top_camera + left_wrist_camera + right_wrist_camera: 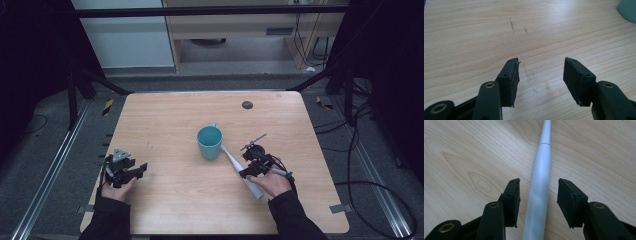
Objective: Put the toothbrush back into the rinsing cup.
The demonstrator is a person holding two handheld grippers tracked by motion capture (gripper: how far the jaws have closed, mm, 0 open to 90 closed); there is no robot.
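A white electric toothbrush (235,162) lies flat on the wooden table (170,115), its thin neck pointing toward a teal cup (209,142) that stands upright mid-table. My right gripper (248,171) is open and straddles the toothbrush handle (538,192), one pad on each side with gaps to both. The left gripper (141,169) rests near the table's left edge, open, with bare wood between its pads (510,80). A corner of the teal cup (627,10) shows at the top right of the left gripper view.
A dark round grommet (247,105) sits near the table's far edge. Cables (370,190) trail over the floor on the right. Metal rails (50,170) run along the table's left side.
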